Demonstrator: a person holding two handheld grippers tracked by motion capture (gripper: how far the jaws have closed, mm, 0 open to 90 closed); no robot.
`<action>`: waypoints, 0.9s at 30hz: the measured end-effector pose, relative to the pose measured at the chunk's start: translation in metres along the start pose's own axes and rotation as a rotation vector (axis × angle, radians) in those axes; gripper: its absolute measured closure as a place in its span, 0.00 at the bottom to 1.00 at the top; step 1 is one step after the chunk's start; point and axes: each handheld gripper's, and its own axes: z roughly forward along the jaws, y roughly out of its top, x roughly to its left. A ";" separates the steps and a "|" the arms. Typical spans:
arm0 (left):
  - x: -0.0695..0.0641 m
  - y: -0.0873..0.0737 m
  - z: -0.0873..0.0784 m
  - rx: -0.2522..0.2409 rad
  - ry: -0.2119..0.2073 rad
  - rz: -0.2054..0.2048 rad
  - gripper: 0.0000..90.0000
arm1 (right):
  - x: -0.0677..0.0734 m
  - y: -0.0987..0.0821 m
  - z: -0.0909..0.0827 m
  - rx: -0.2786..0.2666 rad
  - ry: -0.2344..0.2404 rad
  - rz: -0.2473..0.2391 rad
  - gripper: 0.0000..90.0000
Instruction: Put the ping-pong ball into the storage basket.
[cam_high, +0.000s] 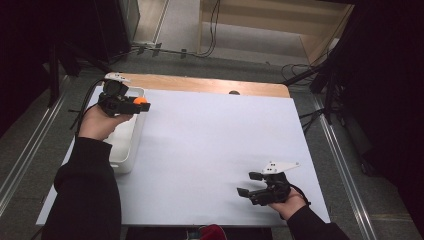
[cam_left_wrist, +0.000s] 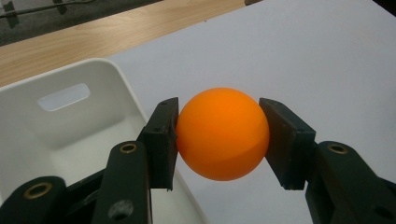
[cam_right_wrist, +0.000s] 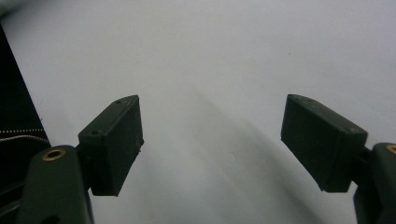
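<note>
The left tongs (cam_high: 142, 104) grasp an orange ball (cam_high: 140, 100) between their two black jaws, one pad pressed against each side of it. In the left gripper view the ball (cam_left_wrist: 222, 133) hangs above the right-hand rim of a white bin (cam_left_wrist: 70, 135), over the line where the bin meets the white sheet (cam_left_wrist: 303, 60) that covers the tabletop (cam_high: 210, 85). From the high view the bin (cam_high: 125, 150) sits at the left edge of the sheet, with the left hand (cam_high: 100, 122) raised over it. The right tongs (cam_high: 248, 184) are released, jaws spread wide apart with bare white sheet between them, held low near the front right corner of the tabletop, well apart from the ball and bin.
</note>
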 end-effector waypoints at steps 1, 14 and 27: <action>0.001 -0.001 -0.001 0.000 0.004 0.000 0.56 | 0.000 0.000 0.000 0.000 0.001 0.002 0.22; 0.017 -0.009 -0.003 0.001 0.052 -0.066 0.56 | 0.001 0.001 0.002 0.001 0.005 -0.001 0.22; 0.030 -0.016 0.000 0.017 0.178 -0.134 0.56 | 0.001 0.002 0.002 0.002 0.006 -0.006 0.22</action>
